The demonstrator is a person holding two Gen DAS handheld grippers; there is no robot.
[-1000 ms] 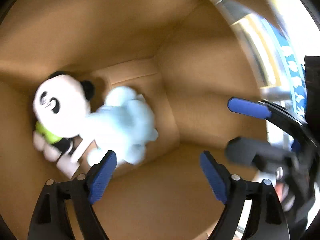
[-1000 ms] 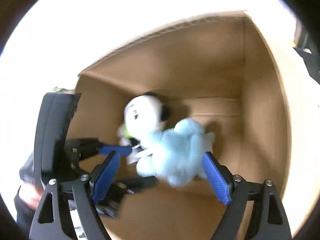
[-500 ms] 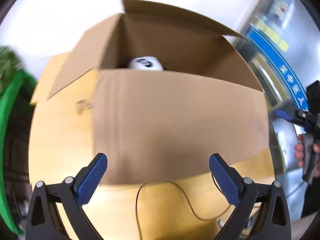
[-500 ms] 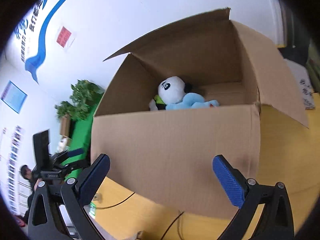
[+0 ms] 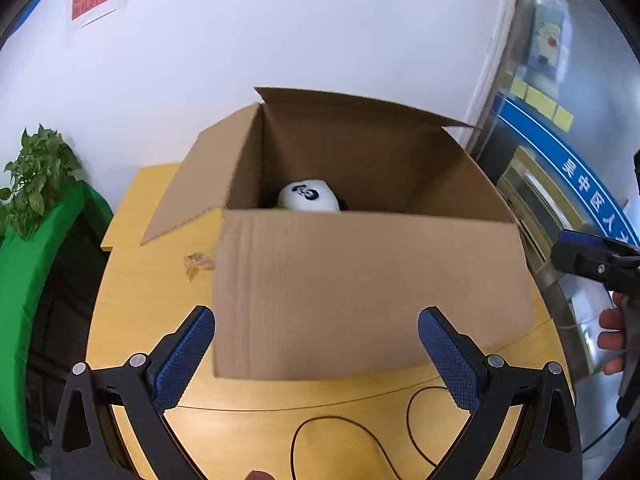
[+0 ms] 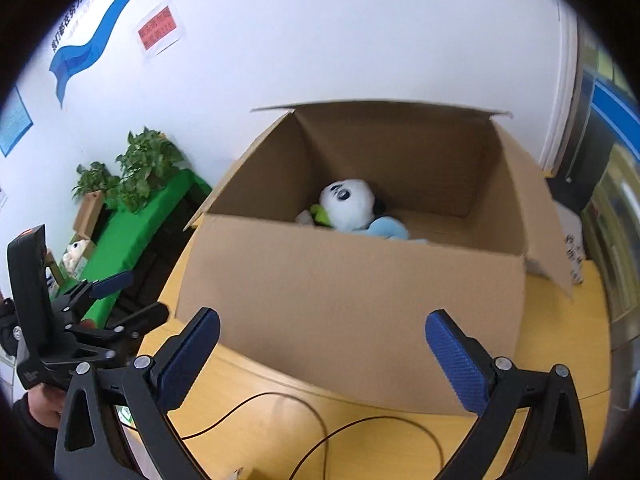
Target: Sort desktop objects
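An open cardboard box point(image 5: 360, 280) stands on a yellow wooden table point(image 5: 136, 300). A panda plush point(image 5: 309, 196) lies inside it; only its head shows in the left wrist view. In the right wrist view the panda plush point(image 6: 350, 204) lies against a light blue plush point(image 6: 386, 229) inside the box point(image 6: 352, 300). My left gripper point(image 5: 316, 354) is open and empty, in front of the box's near wall. My right gripper point(image 6: 324, 356) is open and empty, also in front of the box.
A black cable point(image 5: 348, 436) loops on the table in front of the box. A green-draped stand with potted plants point(image 6: 132, 176) is at the left. A white wall is behind the box. The other gripper shows at each view's edge point(image 5: 596, 260) point(image 6: 76, 320).
Both grippers have pulled up and back out of the box, from above the plush toys to outside its near wall. Both plush toys stay inside the box.
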